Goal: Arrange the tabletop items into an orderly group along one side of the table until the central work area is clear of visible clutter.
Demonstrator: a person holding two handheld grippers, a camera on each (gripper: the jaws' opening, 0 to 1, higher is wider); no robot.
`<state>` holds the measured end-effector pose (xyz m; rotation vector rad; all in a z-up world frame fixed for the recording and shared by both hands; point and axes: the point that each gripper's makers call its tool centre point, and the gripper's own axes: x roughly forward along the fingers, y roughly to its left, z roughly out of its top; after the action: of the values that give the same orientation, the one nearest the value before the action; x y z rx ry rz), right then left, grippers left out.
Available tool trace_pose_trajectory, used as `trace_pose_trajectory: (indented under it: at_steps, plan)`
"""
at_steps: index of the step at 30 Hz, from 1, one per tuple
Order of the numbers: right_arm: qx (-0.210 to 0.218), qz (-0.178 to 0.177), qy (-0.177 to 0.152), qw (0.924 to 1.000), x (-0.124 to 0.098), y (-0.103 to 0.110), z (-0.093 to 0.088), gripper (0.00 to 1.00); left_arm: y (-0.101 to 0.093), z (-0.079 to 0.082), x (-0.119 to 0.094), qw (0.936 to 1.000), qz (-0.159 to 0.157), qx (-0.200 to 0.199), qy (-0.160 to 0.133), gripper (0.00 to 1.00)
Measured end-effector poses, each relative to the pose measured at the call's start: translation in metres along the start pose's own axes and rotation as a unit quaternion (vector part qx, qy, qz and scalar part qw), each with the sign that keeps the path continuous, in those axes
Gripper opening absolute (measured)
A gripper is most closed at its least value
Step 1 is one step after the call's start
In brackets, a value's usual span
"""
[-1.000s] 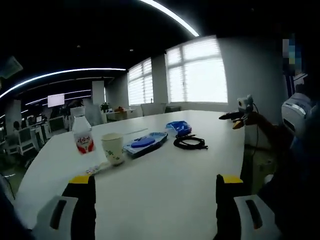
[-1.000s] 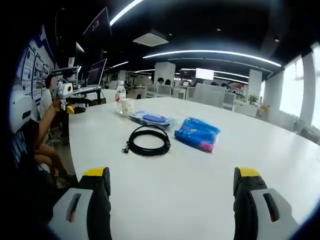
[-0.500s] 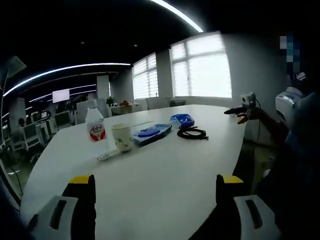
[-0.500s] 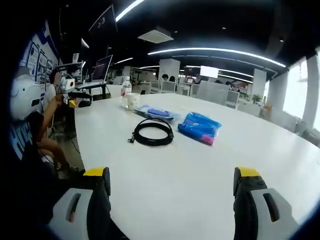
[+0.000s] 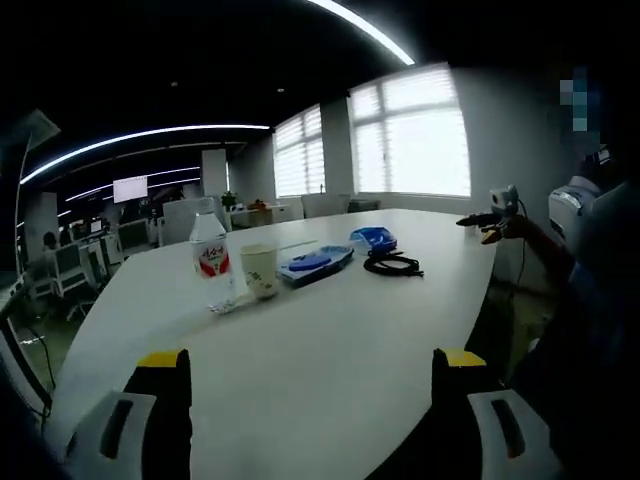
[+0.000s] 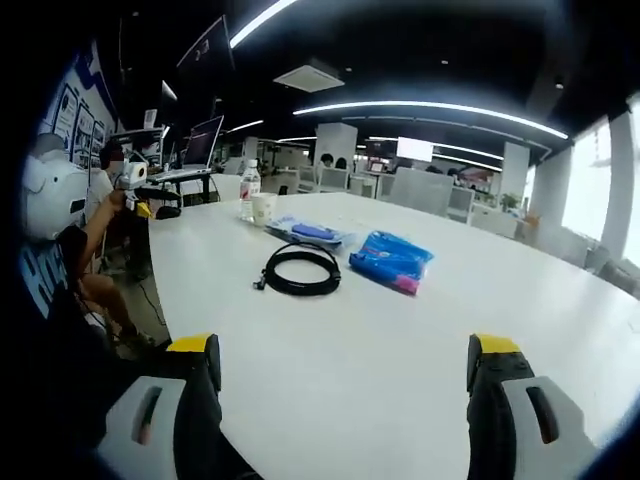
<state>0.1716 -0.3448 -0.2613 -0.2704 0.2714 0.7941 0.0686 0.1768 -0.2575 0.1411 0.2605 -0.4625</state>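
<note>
Open-plan office: long white bench [image 6: 420,330], rows of desks with monitors [image 6: 205,140], ceiling strip lighting [image 6: 430,105], blinded windows [image 5: 415,145], wall screen [image 5: 131,188].

In the left gripper view, the left hand-held gripper [image 5: 312,420] has two black jaws, each capped with a yellow tip and backed by a pale grey housing with a dark oval slot. In the right gripper view, the right hand-held gripper [image 6: 345,415] has the same build: black jaws, yellow caps, pale grey housings with slots. The person's sleeve [image 5: 590,350] at the edge of the left gripper view looks dark blue.
</note>
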Motion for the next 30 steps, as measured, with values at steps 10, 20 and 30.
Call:
trace_pose_trajectory:
  at_steps: [10, 20, 30]
  plan:
    - [0.006, 0.011, 0.032, 0.9994, 0.004, 0.004, -0.015, 1.00, 0.002, -0.006, 0.003, 0.9999, -0.002, -0.003, 0.011, 1.00]
    - [-0.006, 0.021, 0.042, 0.9989, 0.007, 0.008, -0.017, 1.00, -0.002, -0.011, 0.006, 0.9998, -0.010, 0.007, 0.019, 1.00]
    - [-0.007, 0.023, 0.051, 0.9984, 0.007, 0.008, -0.021, 1.00, -0.003, -0.014, 0.007, 0.9997, -0.014, 0.005, 0.017, 1.00]
